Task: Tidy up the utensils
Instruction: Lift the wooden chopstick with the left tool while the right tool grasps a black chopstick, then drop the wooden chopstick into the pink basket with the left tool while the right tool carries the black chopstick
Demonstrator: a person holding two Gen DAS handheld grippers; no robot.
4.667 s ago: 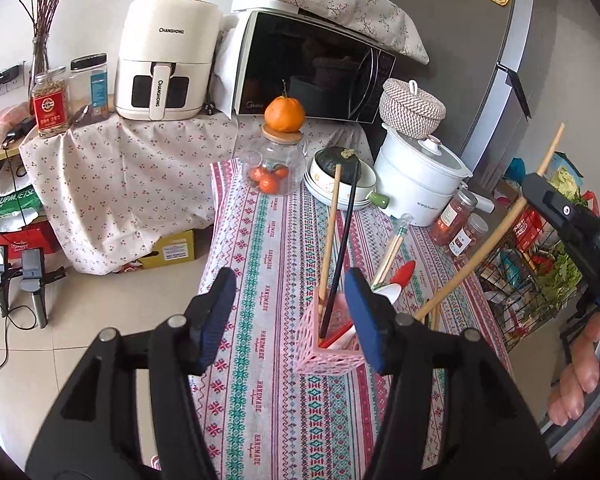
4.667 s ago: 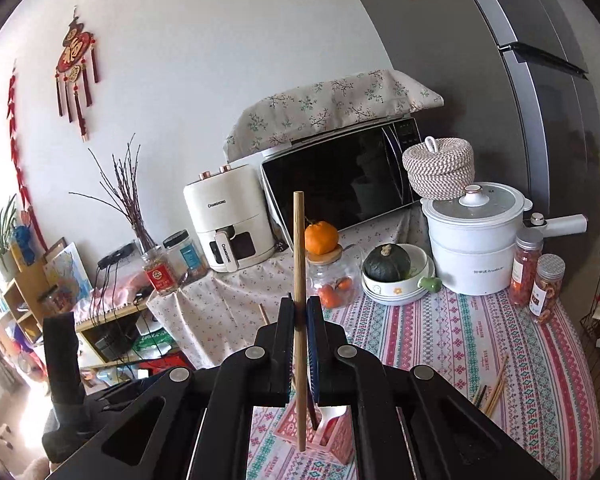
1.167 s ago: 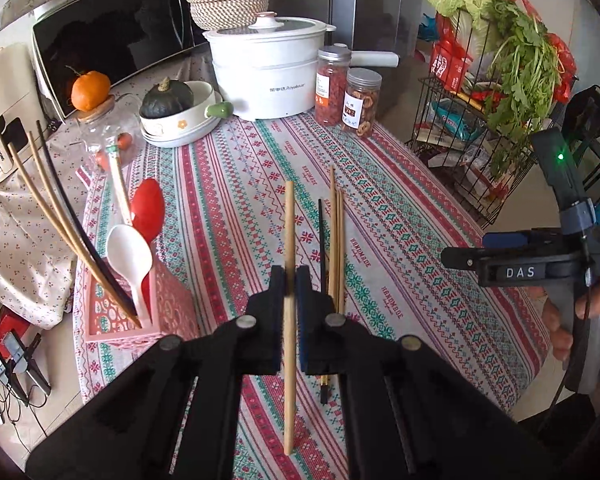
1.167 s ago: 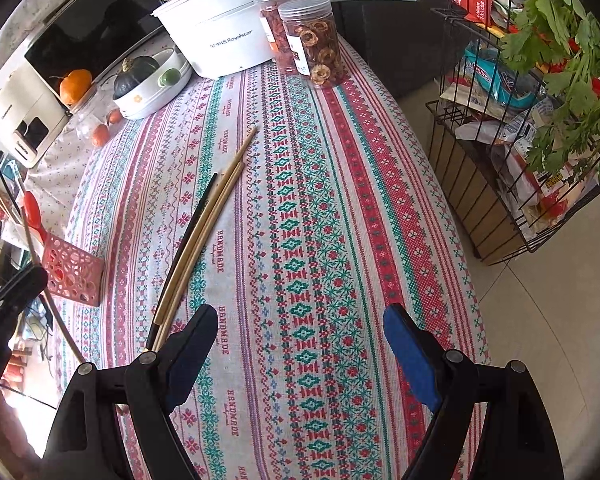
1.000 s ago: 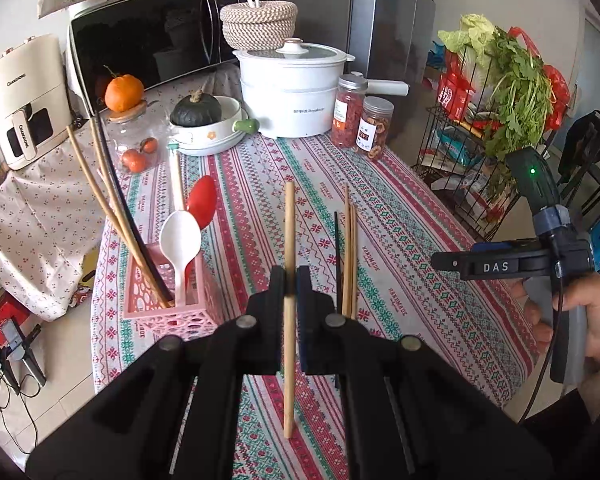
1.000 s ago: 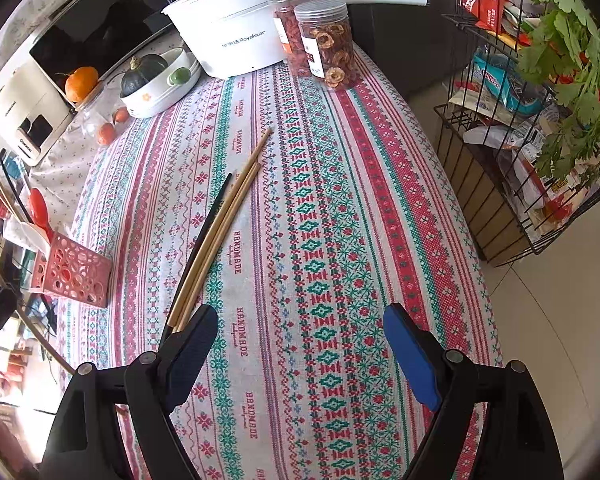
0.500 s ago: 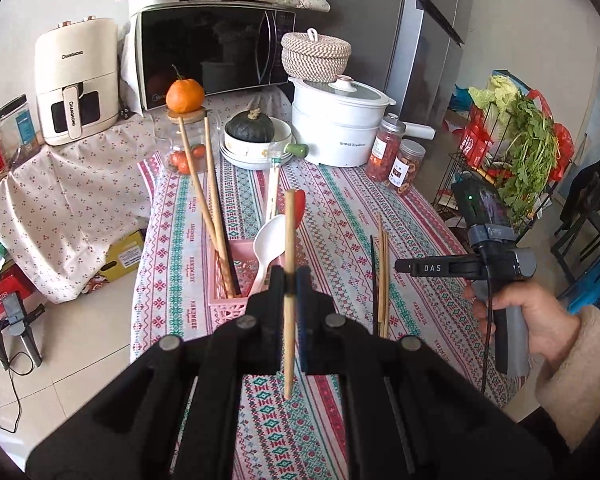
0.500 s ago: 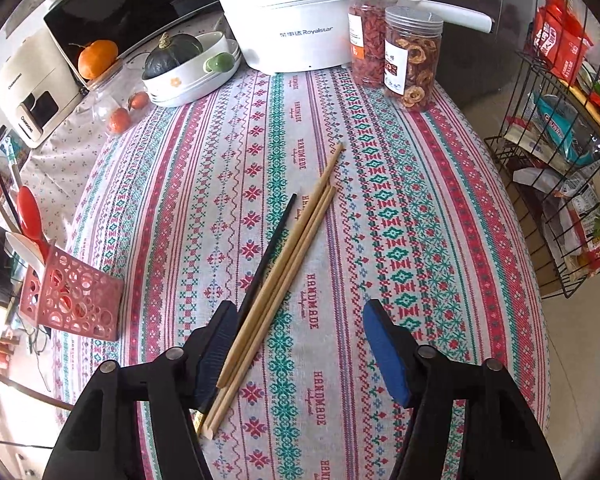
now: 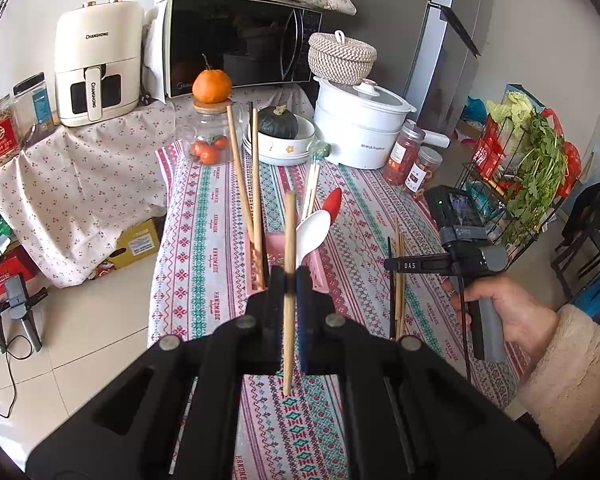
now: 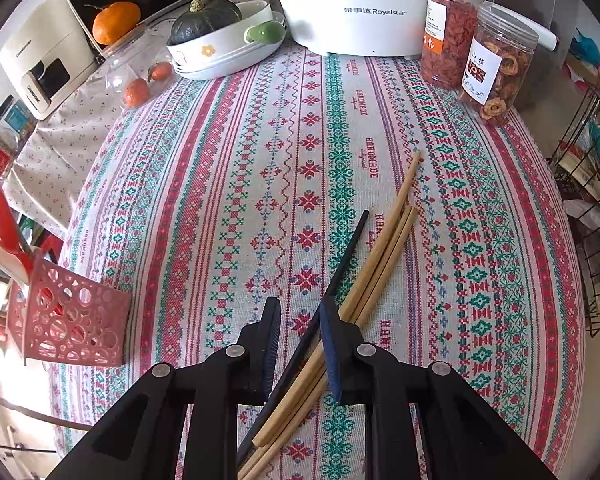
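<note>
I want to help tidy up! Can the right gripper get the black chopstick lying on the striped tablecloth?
Probably yes. The right gripper is open, its fingers straddling the black chopstick, with nothing over it. But the three wooden chopsticks lie touching it, so one might get pinched along too.

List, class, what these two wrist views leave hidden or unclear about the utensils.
- Left wrist view: the left hand-held gripper blocks the pink holder, hiding its inside.
- Right wrist view: the loose chopsticks run under the right hand-held gripper; contact unclear, near ends cut off.
- Right wrist view: red spoon cropped at the left edge.
</note>
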